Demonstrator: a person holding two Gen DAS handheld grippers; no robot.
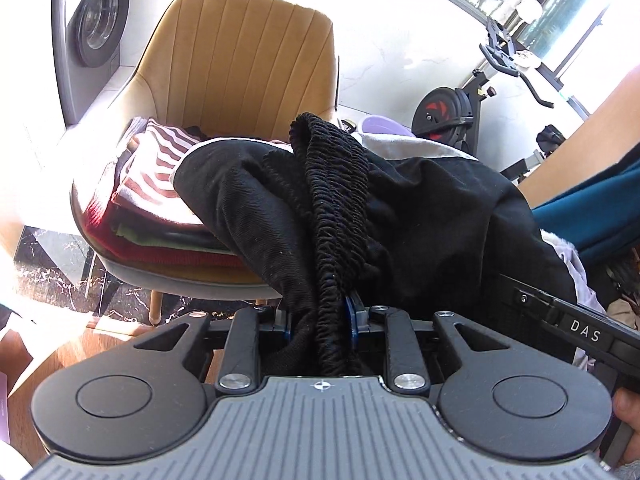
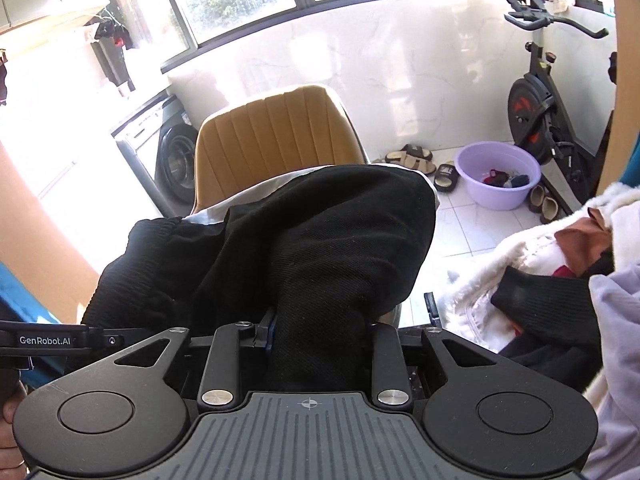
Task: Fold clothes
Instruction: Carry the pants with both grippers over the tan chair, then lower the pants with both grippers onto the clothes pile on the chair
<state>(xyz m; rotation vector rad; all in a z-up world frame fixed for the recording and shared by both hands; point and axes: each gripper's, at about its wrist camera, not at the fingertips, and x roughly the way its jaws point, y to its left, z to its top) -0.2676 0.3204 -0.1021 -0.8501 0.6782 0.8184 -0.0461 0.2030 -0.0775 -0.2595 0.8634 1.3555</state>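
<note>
Black trousers [image 1: 420,216] with a ribbed elastic waistband [image 1: 336,184] hang bunched between both grippers, held up in the air. My left gripper [image 1: 320,320] is shut on the waistband; its blue pads are mostly buried in cloth. In the right wrist view the same black trousers [image 2: 320,240] drape over my right gripper [image 2: 320,328], which is shut on a thick fold of the fabric. Behind the trousers a mustard chair [image 1: 240,64] carries a stack of folded clothes [image 1: 152,208], striped on top.
A washing machine [image 1: 96,20] stands at the back left. An exercise bike [image 2: 548,112], a purple basin [image 2: 498,174] and slippers [image 2: 416,160] sit on the white tiles. A heap of unfolded clothes [image 2: 520,264] lies at the right. A teal cloth [image 1: 592,208] hangs on the right.
</note>
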